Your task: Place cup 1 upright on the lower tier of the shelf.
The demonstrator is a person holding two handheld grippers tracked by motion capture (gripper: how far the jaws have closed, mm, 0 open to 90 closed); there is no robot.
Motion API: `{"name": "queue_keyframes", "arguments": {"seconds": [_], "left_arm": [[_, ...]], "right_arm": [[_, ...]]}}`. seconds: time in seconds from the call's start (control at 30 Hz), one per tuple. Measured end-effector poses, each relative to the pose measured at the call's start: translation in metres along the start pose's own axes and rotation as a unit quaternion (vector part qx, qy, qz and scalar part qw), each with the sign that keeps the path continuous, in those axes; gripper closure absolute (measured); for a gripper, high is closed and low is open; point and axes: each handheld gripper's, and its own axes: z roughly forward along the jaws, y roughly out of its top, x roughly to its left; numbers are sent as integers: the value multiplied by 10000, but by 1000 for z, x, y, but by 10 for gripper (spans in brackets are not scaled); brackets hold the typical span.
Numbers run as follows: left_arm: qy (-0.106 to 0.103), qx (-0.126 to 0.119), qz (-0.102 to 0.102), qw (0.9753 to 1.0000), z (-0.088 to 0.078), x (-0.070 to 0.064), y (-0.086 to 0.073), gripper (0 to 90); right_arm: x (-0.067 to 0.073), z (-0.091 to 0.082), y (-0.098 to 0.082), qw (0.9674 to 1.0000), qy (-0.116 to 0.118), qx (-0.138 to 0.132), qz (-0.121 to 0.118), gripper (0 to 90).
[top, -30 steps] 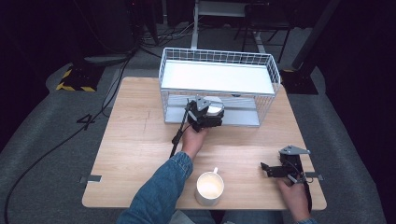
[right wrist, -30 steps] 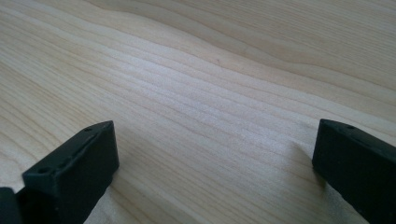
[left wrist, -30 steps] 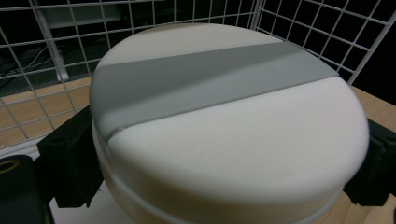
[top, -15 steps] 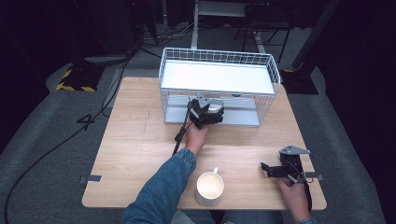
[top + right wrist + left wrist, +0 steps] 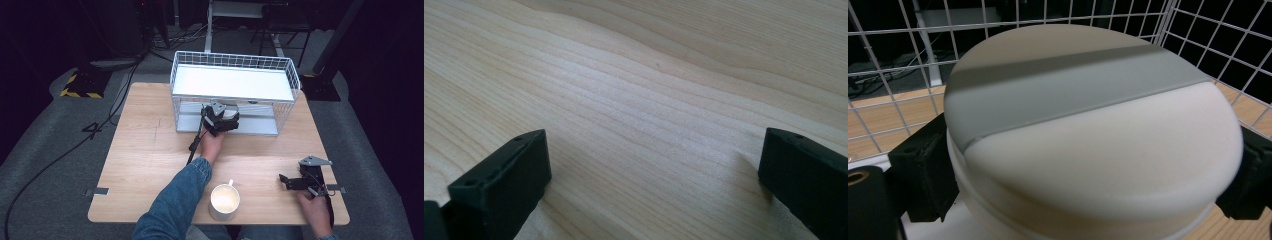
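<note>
I hold left gripper (image 5: 223, 121) clenched on white round container (image 5: 1088, 150), inside wire rack (image 5: 235, 95) lower shelf, 12 o'clock of table (image 5: 145, 150). Placing step, I judge. Next: set down, unclench, back out. Right gripper (image 5: 292, 182) spread, idle at 4 o'clock.

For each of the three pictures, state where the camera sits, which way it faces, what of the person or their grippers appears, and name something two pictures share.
High view: above the person's side, facing forward and down on the table; forearms, left gripper, right gripper.
Left gripper view: rides the left gripper, facing into the wire rack; black fingers clamp a white cup.
Right gripper view: rides the right gripper, facing down at bare tabletop; fingers apart.
Shared: high and left gripper views both show the rack.
</note>
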Motion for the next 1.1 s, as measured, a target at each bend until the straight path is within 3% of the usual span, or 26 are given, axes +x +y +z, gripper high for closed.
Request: {"name": "queue_keyframes", "arguments": {"seconds": [0.83, 1.0, 1.1], "left_arm": [[50, -16, -133, 9999, 8, 2, 1, 69], [14, -25, -327, 9995, 11, 5, 2, 68], [26, -51, -322, 9995, 12, 6, 2, 68]], "right_arm": [[0, 0, 0, 10000, -1, 0, 0, 3], [0, 0, 0, 10000, -1, -1, 0, 3], [0, 0, 0, 10000, 0, -1, 1, 3]]}}
